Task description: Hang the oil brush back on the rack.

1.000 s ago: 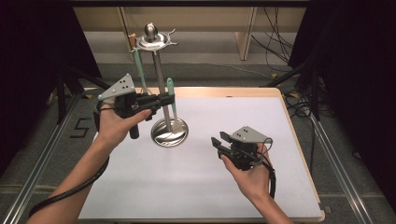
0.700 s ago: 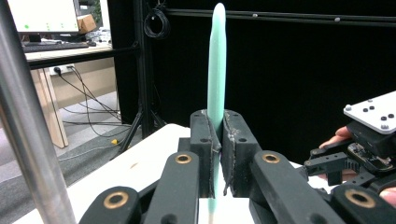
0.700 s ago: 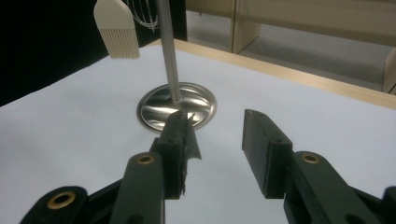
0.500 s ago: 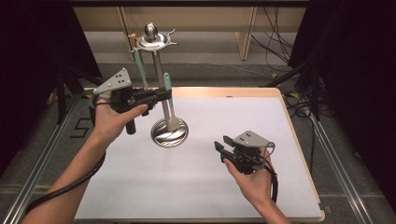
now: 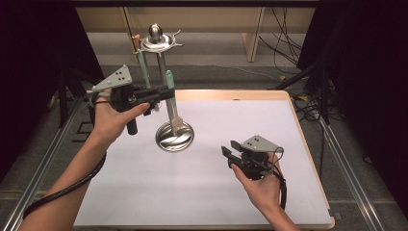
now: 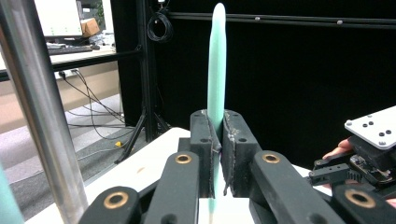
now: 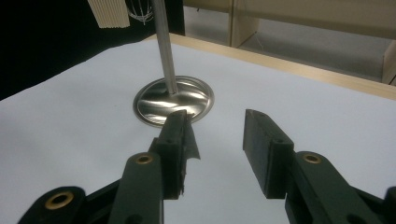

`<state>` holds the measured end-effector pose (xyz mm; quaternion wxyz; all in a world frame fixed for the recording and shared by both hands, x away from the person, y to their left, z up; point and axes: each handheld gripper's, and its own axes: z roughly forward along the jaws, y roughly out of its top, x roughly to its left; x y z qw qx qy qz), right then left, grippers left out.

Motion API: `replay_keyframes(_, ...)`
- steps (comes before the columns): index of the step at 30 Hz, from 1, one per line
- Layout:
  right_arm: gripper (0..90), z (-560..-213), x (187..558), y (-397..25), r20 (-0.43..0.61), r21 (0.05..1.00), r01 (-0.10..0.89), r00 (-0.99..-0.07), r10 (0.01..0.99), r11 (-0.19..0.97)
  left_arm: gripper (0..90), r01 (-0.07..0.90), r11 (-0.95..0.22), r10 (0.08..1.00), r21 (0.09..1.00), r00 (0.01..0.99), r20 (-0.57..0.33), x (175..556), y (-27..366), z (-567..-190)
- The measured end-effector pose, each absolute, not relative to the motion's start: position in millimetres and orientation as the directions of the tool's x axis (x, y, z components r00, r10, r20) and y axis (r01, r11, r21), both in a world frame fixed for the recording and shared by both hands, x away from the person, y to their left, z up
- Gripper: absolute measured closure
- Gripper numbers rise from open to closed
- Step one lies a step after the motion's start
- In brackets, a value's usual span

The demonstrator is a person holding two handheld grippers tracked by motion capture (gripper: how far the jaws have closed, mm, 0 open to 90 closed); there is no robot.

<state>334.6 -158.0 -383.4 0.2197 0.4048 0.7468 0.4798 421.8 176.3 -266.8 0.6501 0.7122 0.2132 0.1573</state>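
Spatula (image 5: 171, 98) stands upright, clenched in my left gripper (image 5: 163, 94) beside the stand's pole (image 5: 162, 72), above its base (image 5: 174, 137); my right gripper (image 5: 230, 150) hangs released over the bench (image 5: 202, 192).

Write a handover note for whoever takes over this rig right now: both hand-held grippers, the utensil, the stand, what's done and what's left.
Left hand-held gripper: shut on the green spatula, gripped mid-handle, upright, blade hanging just above the stand's round base, beside the pole.
Right hand-held gripper: open, holding nothing, low over the white table, right of the base.
Stand: a second green utensil hangs from the top ring.
Done: spatula in hand.
Left: probably hanging it on the ring, or setting it down; the pictures do not settle which.
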Motion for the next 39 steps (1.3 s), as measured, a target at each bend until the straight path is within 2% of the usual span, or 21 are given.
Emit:
replay_keyframes(12,60.9,-384,336,-158,0.038,0.907,0.364,-0.573,0.819,0.212,83.0,0.093,-0.075,0.511,0.993,0.859,-0.042,425,182,-257)
replay_keyframes(16,60.9,-384,333,-155,0.083,0.905,0.391,-0.546,0.833,0.166,83.0,0.088,-0.079,0.508,0.993,0.861,-0.036,426,181,-254)
replay_keyframes(18,60.9,-383,333,-157,0.081,0.893,0.408,-0.560,0.824,0.190,83.0,0.089,-0.081,0.511,0.993,0.859,-0.035,426,181,-252)
replay_keyframes(20,60.9,-384,332,-155,0.087,0.903,0.397,-0.542,0.835,0.163,83.0,0.088,-0.074,0.509,0.993,0.860,-0.039,427,181,-251)
replay_keyframes(22,60.9,-385,336,-157,0.050,0.912,0.362,-0.564,0.824,0.193,83.0,0.089,-0.072,0.510,0.993,0.859,-0.040,428,180,-251)
replay_keyframes(27,61.0,-384,335,-159,0.044,0.902,0.374,-0.576,0.816,0.216,83.1,0.089,-0.071,0.507,0.994,0.861,-0.041,429,179,-250)
replay_keyframes(31,61.1,-385,335,-157,0.050,0.913,0.361,-0.561,0.827,0.190,83.0,0.087,-0.065,0.510,0.994,0.859,-0.042,430,180,-247)
replay_keyframes(38,61.1,-384,335,-159,0.046,0.901,0.377,-0.575,0.817,0.214,83.0,0.085,-0.075,0.508,0.994,0.861,-0.035,431,182,-245)
replay_keyframes(39,61.1,-384,333,-157,0.079,0.894,0.405,-0.559,0.826,0.189,83.1,0.086,-0.075,0.508,0.993,0.861,-0.036,431,182,-245)
